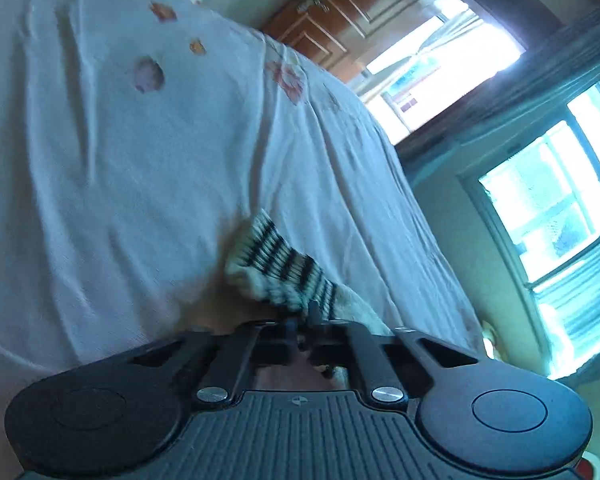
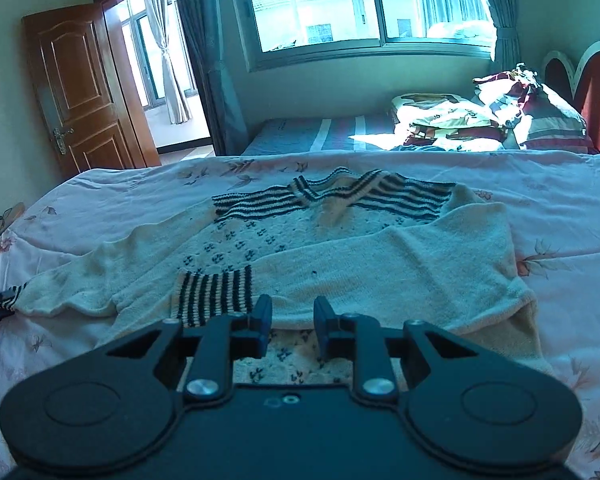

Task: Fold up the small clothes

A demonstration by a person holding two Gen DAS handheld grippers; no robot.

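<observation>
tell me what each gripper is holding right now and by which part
The left gripper is shut on the sweater's striped sleeve cuff. The right gripper holds nothing; its jaws stand apart above the hem.

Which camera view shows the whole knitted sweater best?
The right wrist view. There the sweater lies spread on the bed sheet, with collar, body and both sleeves visible. The left wrist view shows only its striped cuff, blurred, clamped in the left gripper.

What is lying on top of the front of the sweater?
One sleeve is folded across the sweater, its striped cuff on the dotted knit. The knit beneath the sleeve is covered.
</observation>
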